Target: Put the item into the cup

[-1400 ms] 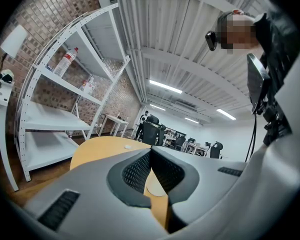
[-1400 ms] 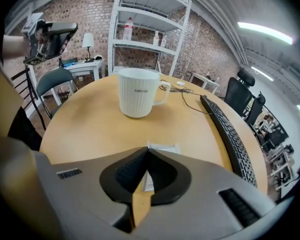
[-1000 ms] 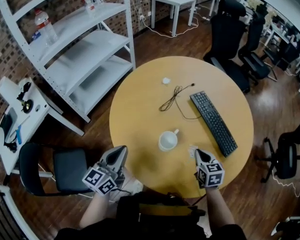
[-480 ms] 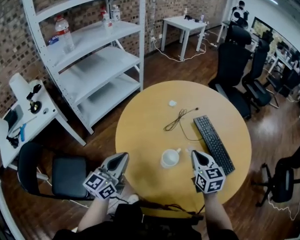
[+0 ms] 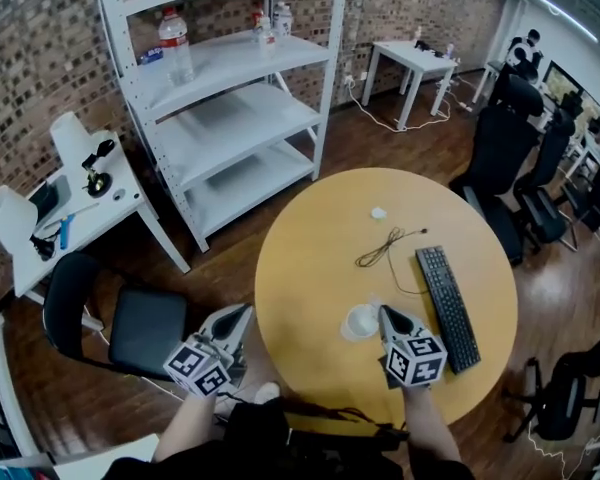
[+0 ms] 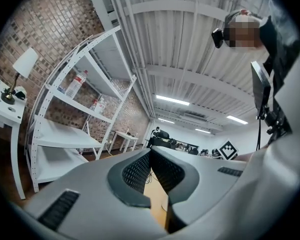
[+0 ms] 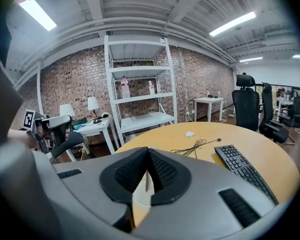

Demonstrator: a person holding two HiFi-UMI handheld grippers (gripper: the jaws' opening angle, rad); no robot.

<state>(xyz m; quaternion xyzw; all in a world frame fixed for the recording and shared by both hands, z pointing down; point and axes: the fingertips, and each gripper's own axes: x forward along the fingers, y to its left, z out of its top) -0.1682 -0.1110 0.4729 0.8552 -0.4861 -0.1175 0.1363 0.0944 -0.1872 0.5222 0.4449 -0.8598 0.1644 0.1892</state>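
A white cup with a handle stands on the round wooden table near its front. My right gripper is shut, its tips just to the right of the cup's rim. In the right gripper view the right gripper has its pads together with nothing visible between them, and a pale patch, maybe the cup, shows through the gap below the tips. A small white item lies at the table's far side. My left gripper is shut and empty, off the table's left edge.
A black keyboard lies right of the cup, and a black cable lies beyond it. A black chair stands left of the table. White shelving and a side table stand behind it. Office chairs stand at the right.
The head view has pulled back and swung, so the table sits lower and further right. The right gripper's tips now lie much closer to the cup. Both grippers stay shut.
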